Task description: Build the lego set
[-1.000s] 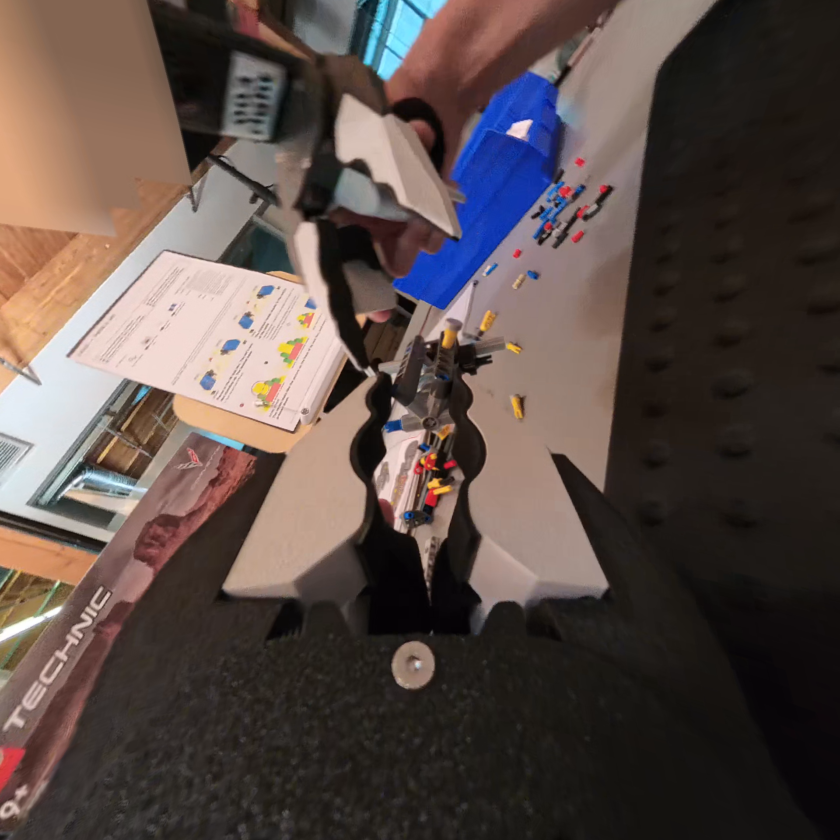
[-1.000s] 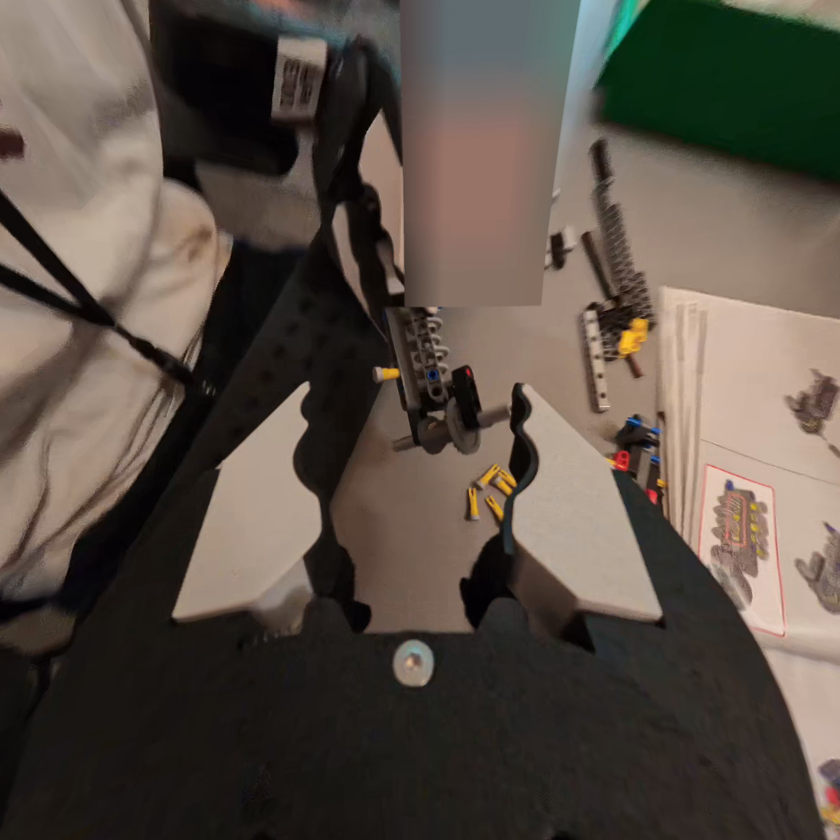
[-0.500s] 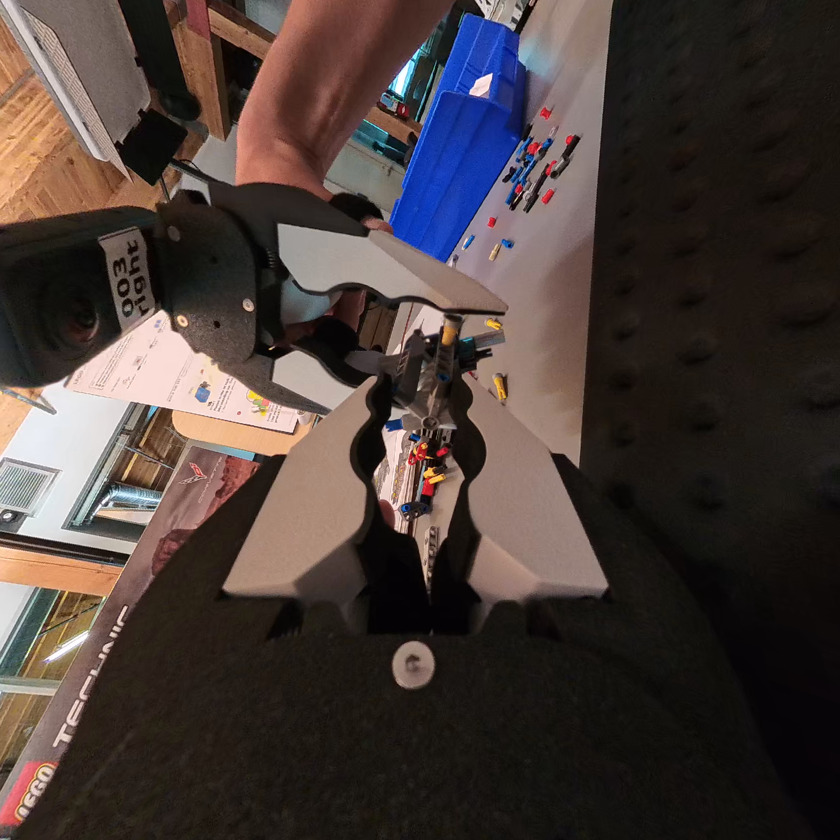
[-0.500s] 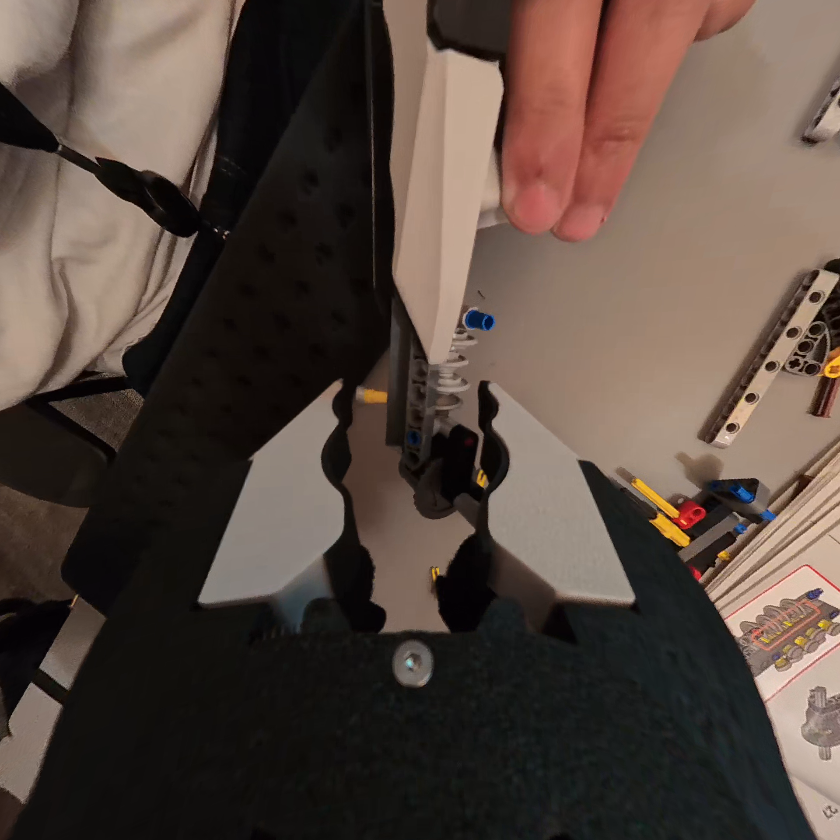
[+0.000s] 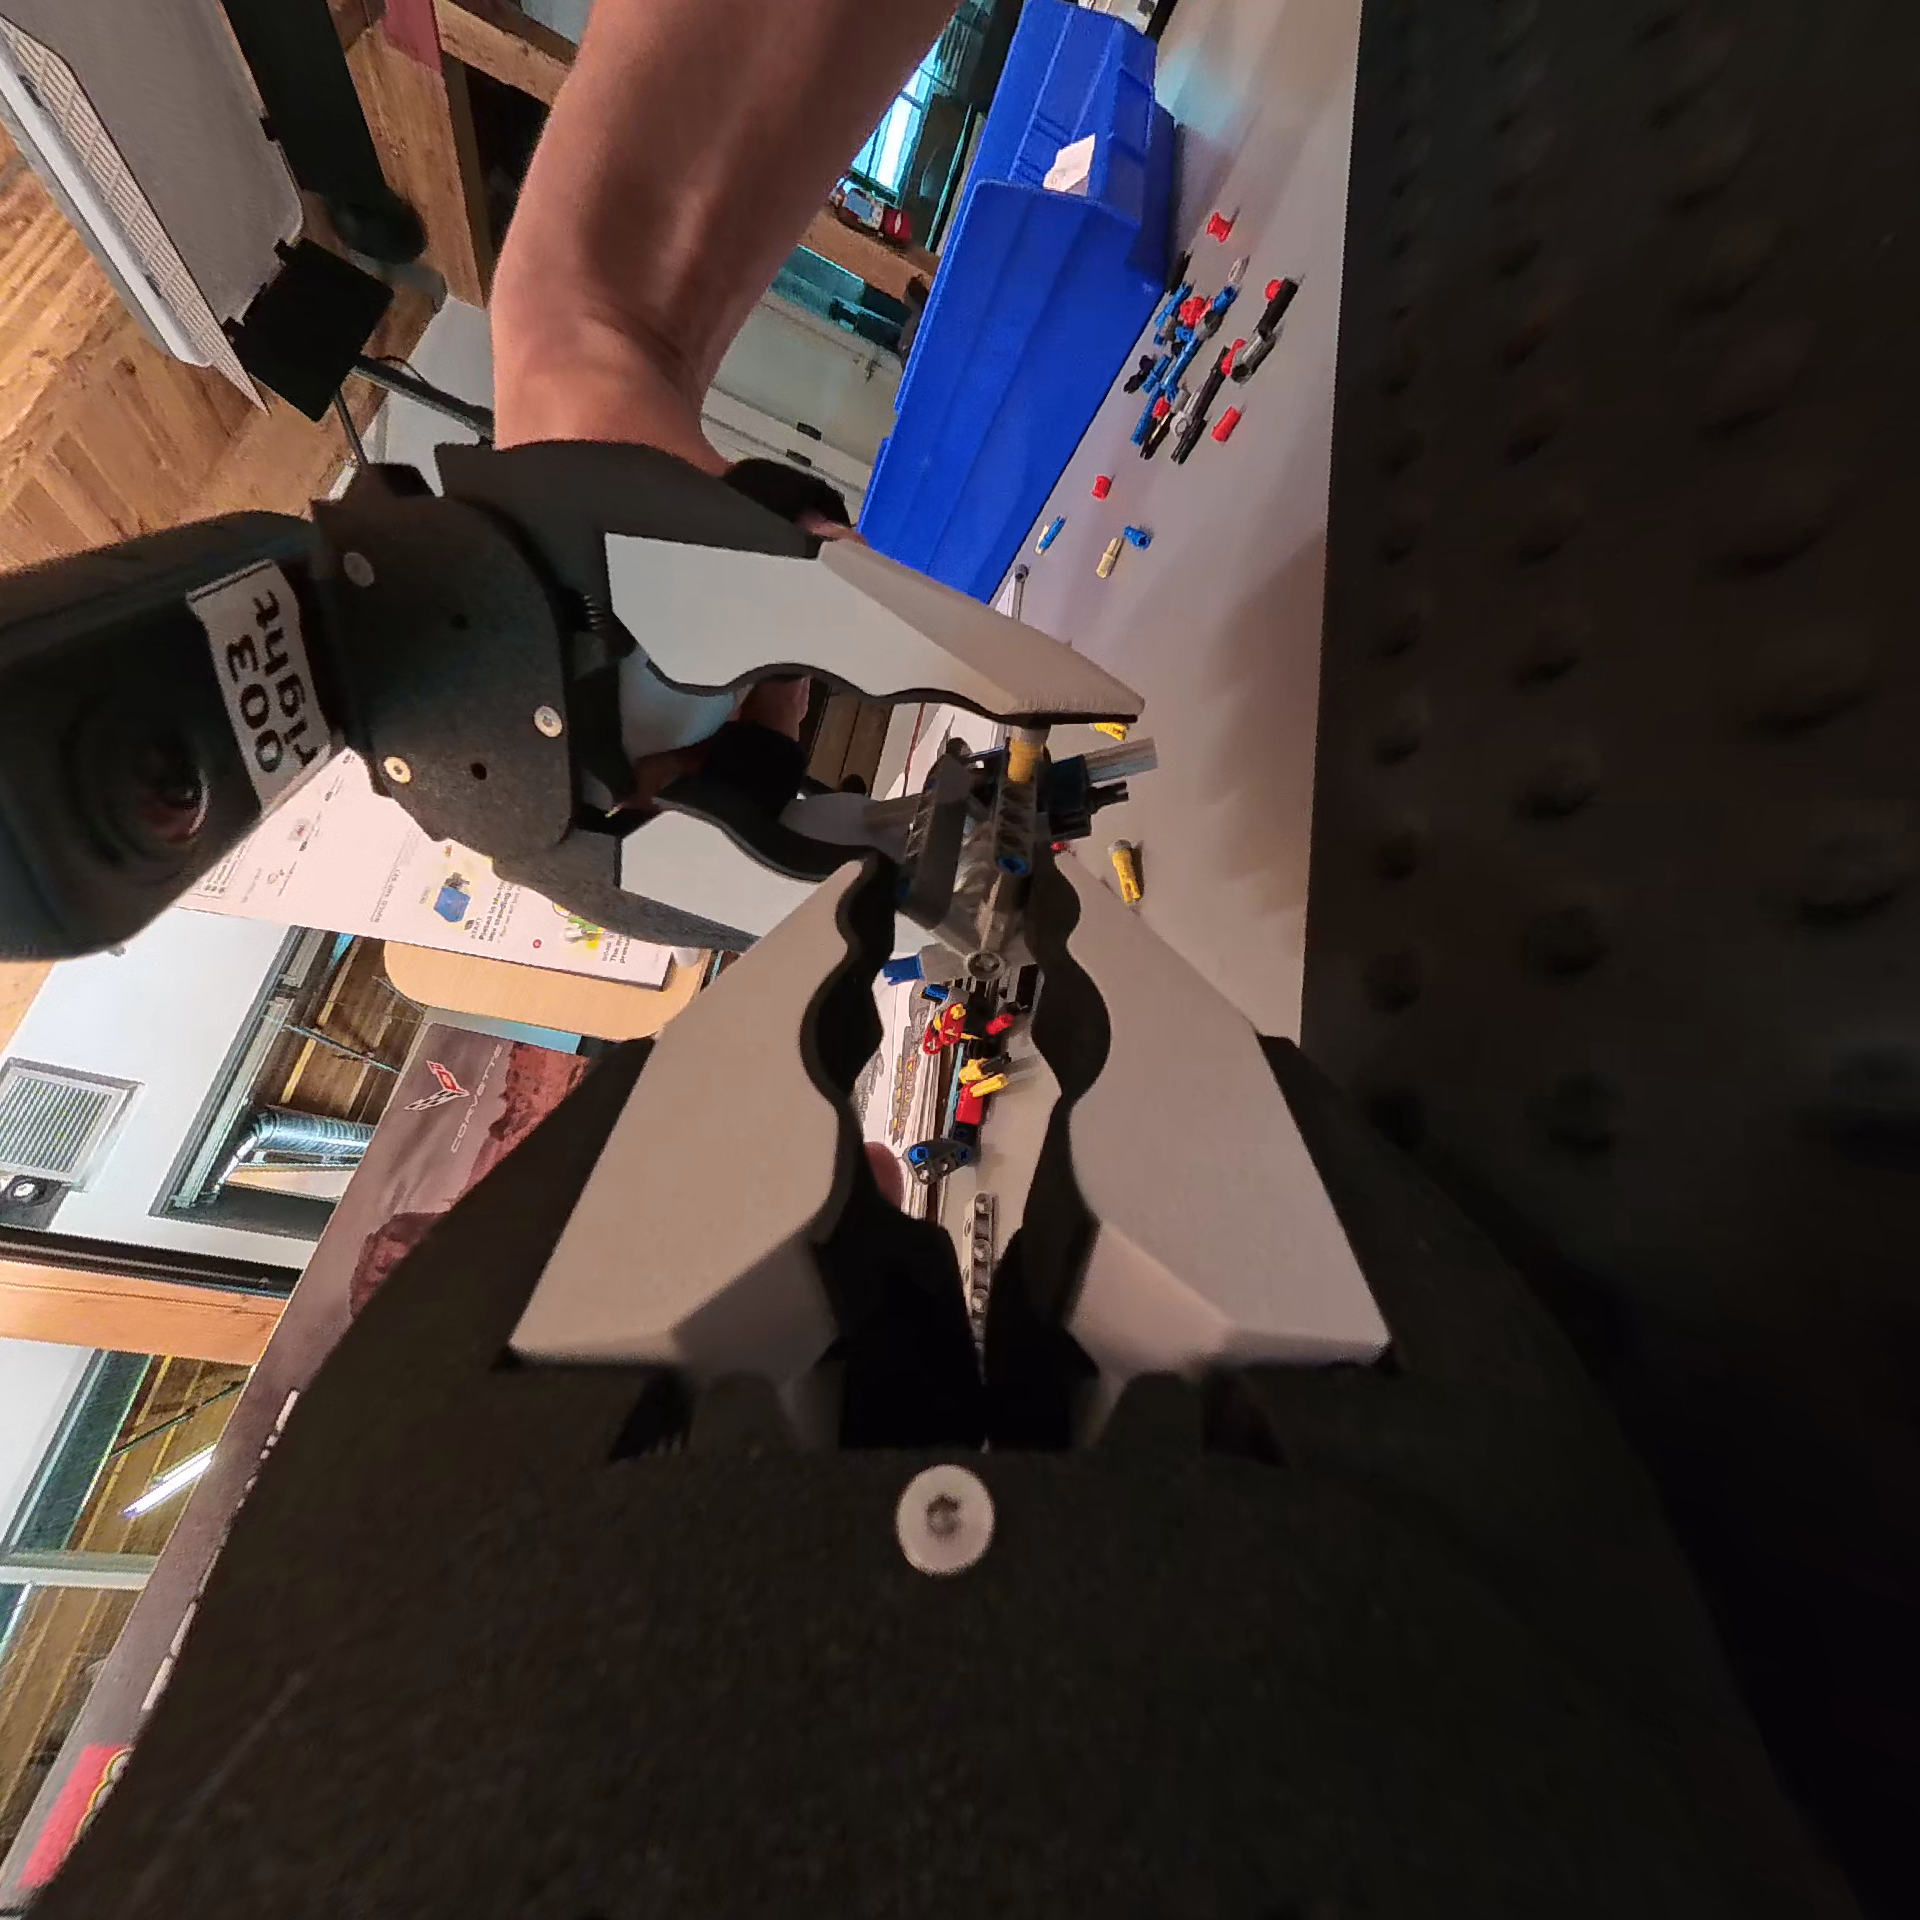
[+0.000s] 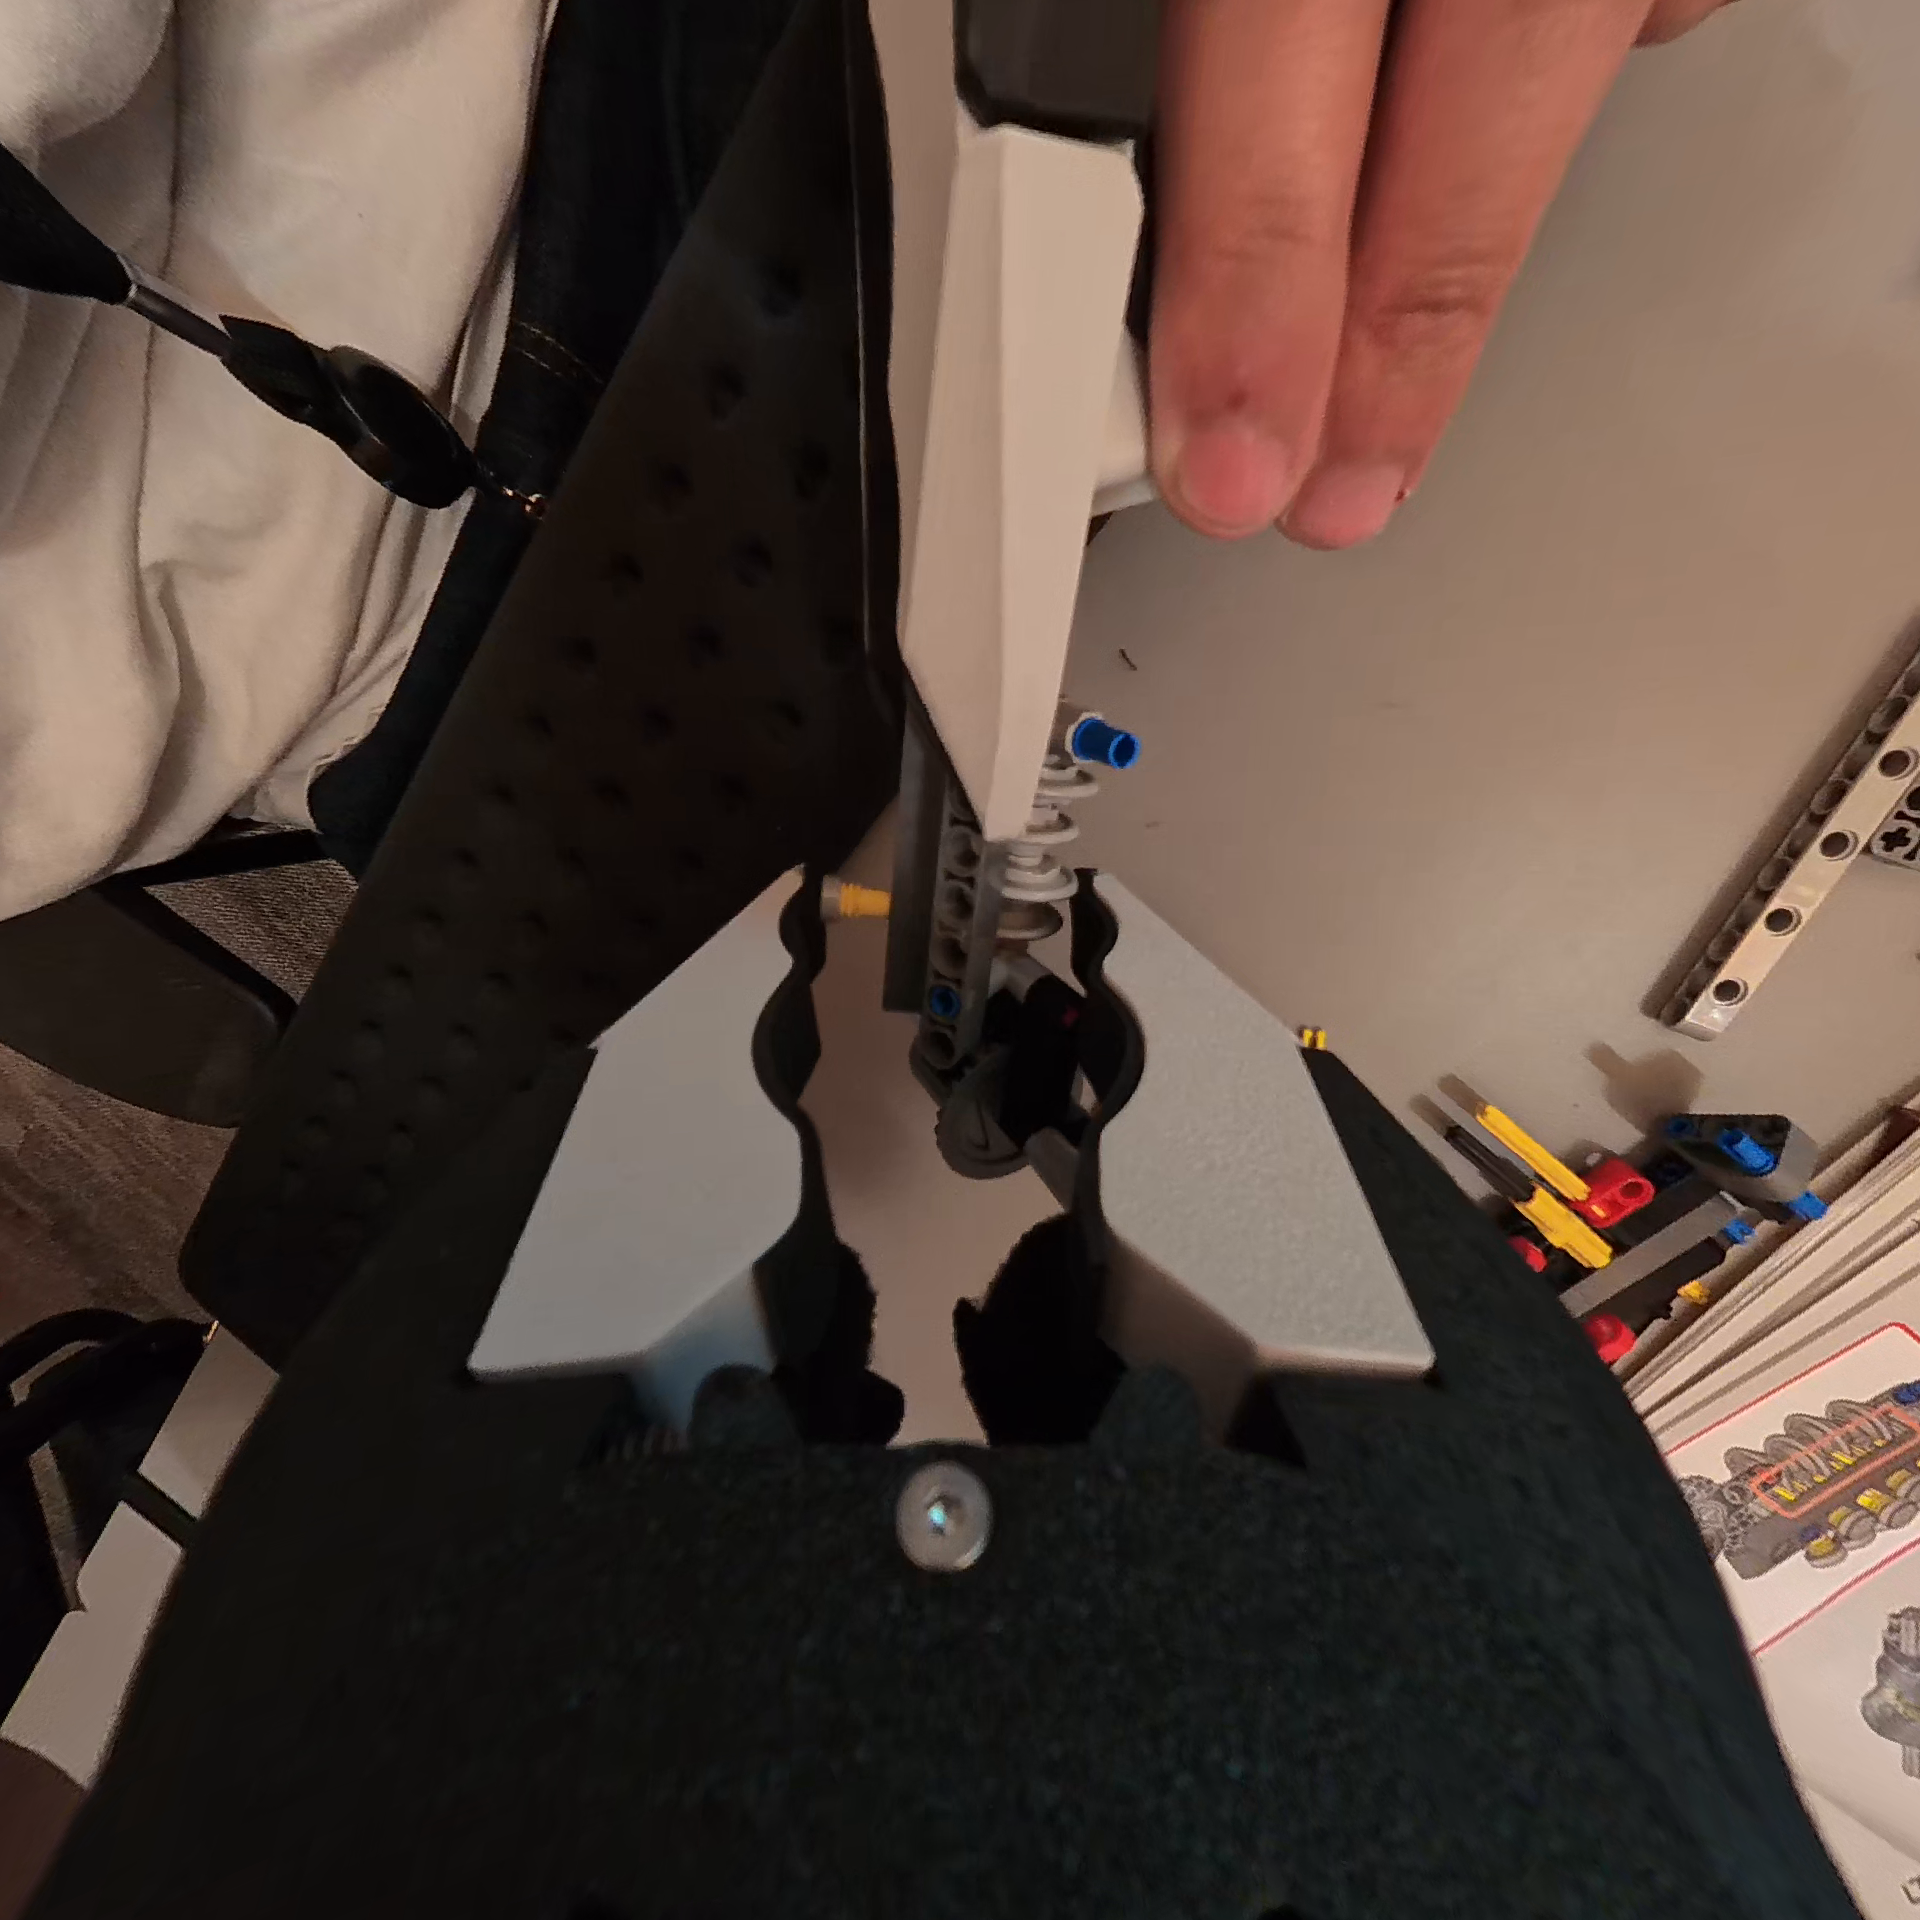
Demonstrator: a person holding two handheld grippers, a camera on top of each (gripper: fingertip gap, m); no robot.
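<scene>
L gripper [image 5: 961,883]: fingers nearly together, tips clamped, pointing 12 o'clock in L wrist view. R gripper [image 6: 951,935] in its own view: fingers part-spread w/ a gap, tips at 12. In L view R gripper comes in from 9 o'clock, bare forearm [image 5: 665,208] above at 11.

Both gripper [image 5: 961,904] bodies black textured w/ grey wavy-edged fingers [image 6: 1236,1143], silver screw [image 6: 943,1519]; white top [image 6: 208,416].
</scene>
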